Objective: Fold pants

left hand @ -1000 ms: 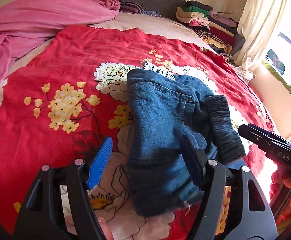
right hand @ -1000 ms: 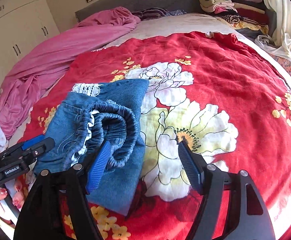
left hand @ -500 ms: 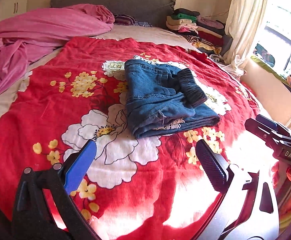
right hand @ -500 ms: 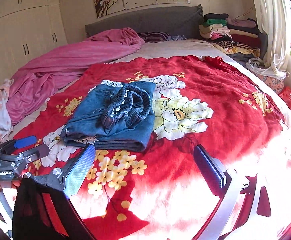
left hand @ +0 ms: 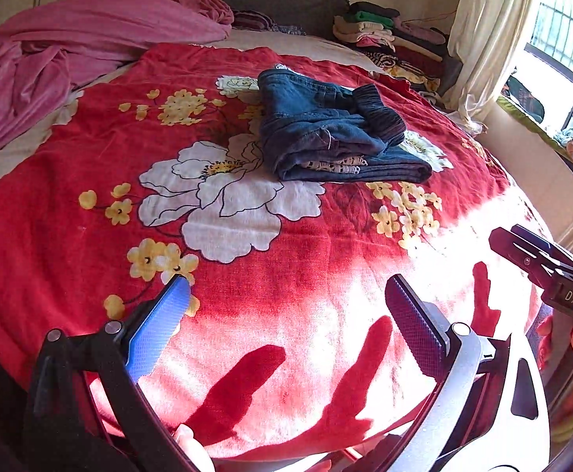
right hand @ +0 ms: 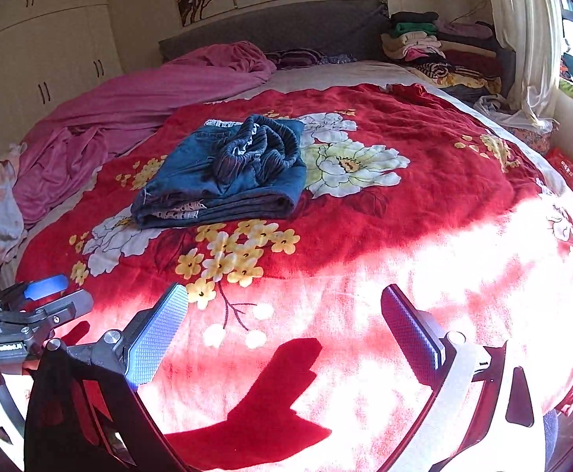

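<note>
bedroom w/ cream wardrobes (right hand: pixel 42 59), grey padded headboard (right hand: pixel 286 27) and pale curtain (left hand: pixel 487 27) by a bright window. fuzzy red blanket (left hand: pixel 270 287) w/ big white and small yellow flowers covers the bed; near part is washed out by hard sunlight, w/ dark finger-shaped shadows on it. crumpled pink sheet (left hand: pixel 70 43) lies along the far-left side, soft and wrinkled. stack of folded clothes (right hand: pixel 424 43) sits by the headboard corner.

pants (left hand: pixel 325 133): blue denim, folded into a thick roughly rectangular bundle, lying on the blanket toward the middle of the bed, well apart from both tools. dark ribbed elastic waistband (right hand: pixel 262 149) is bunched on top; bit of white lace shows at the far edge and some patterned lining at the open fold.

left tool (left hand: pixel 286 326): jaws spread wide, nothing between them, flat textured pads, one blue, one dark. right tool (right hand: pixel 282 326): also wide open and empty, same knurled pads on black and silver arms. both hover over the sunlit near edge.
</note>
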A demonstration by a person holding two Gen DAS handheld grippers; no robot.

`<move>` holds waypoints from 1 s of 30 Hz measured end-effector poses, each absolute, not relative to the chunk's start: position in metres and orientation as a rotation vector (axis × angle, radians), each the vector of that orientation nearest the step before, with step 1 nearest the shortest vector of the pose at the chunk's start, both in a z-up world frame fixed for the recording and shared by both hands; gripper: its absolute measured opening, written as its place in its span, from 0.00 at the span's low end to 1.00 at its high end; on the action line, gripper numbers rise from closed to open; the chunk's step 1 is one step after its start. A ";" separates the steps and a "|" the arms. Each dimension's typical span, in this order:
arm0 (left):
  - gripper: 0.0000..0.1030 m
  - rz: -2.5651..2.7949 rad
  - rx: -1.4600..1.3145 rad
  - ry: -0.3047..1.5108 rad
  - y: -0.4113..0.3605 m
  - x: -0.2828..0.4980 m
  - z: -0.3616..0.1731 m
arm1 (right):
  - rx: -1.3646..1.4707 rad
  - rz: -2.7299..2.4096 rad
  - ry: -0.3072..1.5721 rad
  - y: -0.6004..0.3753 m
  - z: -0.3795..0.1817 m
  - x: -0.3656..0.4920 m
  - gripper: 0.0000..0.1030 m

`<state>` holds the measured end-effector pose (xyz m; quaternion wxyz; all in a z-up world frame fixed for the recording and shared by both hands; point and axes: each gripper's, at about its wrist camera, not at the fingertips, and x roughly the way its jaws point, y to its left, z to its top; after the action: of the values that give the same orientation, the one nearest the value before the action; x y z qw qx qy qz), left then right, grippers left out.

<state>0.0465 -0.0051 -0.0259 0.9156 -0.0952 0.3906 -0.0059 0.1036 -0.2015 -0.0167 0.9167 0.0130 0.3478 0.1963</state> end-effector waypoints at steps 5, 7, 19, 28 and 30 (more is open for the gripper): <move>0.91 -0.008 -0.202 0.795 -0.003 0.046 -0.024 | 0.025 0.398 0.717 -0.204 -0.017 0.103 0.95; 0.91 -0.005 -0.203 0.796 -0.003 0.046 -0.024 | 0.025 0.394 0.720 -0.203 -0.017 0.102 0.95; 0.91 0.008 -0.200 0.798 -0.003 0.045 -0.021 | 0.005 0.412 0.720 -0.198 -0.014 0.099 0.95; 0.91 0.010 -0.201 0.804 -0.004 0.044 -0.021 | 0.006 0.412 0.717 -0.197 -0.011 0.096 0.95; 0.91 0.009 -0.200 0.803 -0.004 0.044 -0.021 | 0.007 0.416 0.717 -0.196 -0.011 0.096 0.95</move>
<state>0.0445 -0.0043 -0.0207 0.9156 -0.0974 0.3902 0.0043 0.0957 -0.1964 -0.0108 0.9153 0.0033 0.3483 0.2022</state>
